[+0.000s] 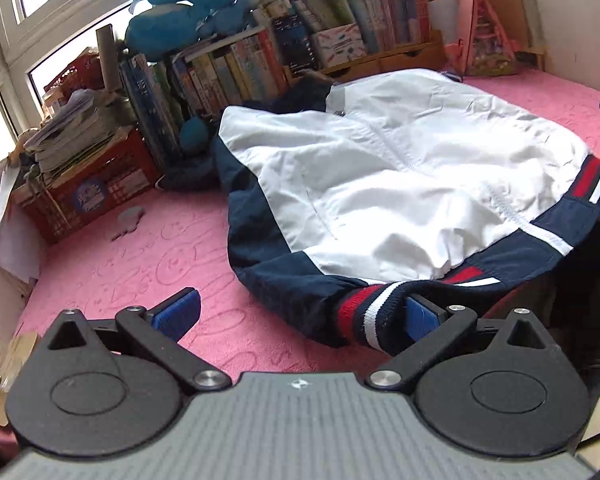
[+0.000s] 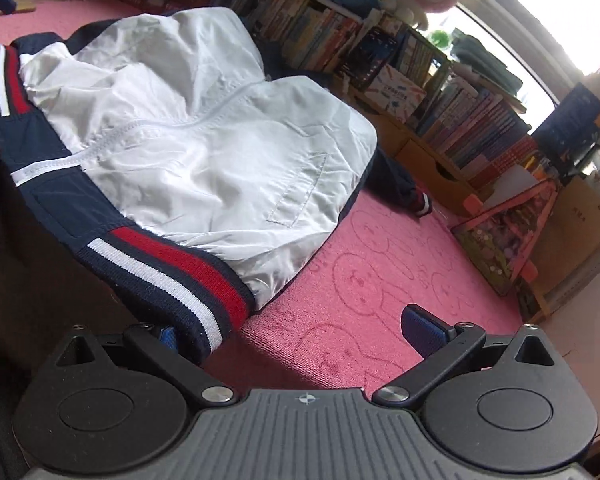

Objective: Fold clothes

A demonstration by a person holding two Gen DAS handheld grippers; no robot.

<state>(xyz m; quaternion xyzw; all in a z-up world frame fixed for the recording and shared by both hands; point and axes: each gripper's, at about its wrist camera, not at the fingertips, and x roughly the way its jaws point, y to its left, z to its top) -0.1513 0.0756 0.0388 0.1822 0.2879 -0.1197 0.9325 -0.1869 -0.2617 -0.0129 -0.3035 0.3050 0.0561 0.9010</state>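
Left gripper (image 1: 296, 318): jaws wide apart, holding nothing; the jacket (image 1: 384, 184) hem (image 1: 370, 312) drapes over its right finger, the left finger is clear above the pink mat (image 1: 140, 256). Right gripper (image 2: 296, 328): jaws likewise wide, nothing clamped; the striped hem (image 2: 204, 292) lies over its left finger. The jacket lies spread on the mat ahead of both grippers. Books (image 1: 236, 68) stand beyond it.
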